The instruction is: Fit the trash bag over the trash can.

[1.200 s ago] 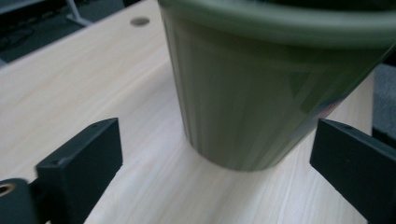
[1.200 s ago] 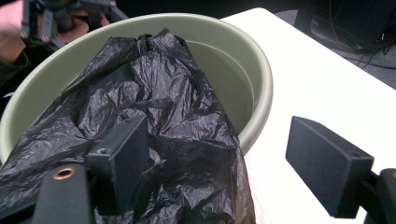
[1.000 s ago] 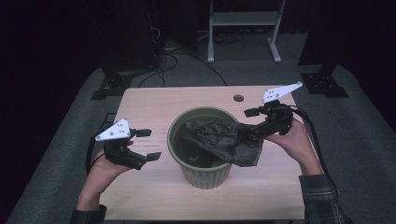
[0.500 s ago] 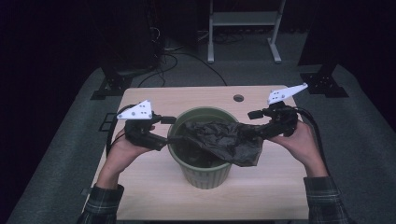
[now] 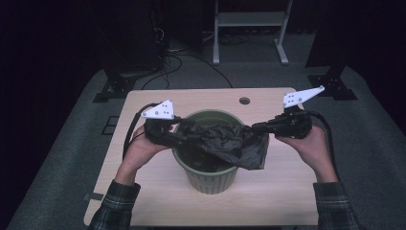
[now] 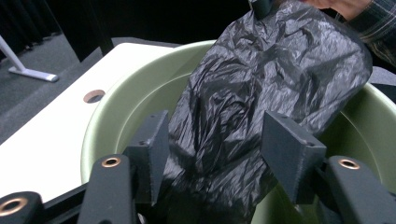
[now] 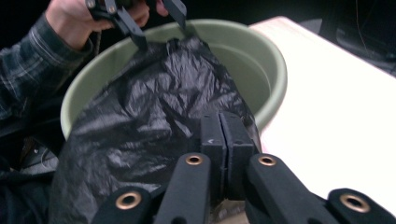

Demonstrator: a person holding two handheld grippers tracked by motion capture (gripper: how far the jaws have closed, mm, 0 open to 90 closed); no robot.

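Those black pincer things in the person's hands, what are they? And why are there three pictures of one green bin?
They are tools a person squeezes, not a robot. Each one is a hand-held gripper with two black jaws that open and close like tongs.

The high view comes from a camera above the wooden table. The other two come from small cameras riding on the tools, so you look along their jaws.

On the table stands a green waste bin. Stretched across its top is a black plastic bin bag.

The right hand-held gripper has its jaws shut on one edge of the bag. The left hand-held gripper has been closing its jaws; the bag lies between them, but the pads are not pressing on it yet.

It looks like the person may be fitting the bag into the bin.
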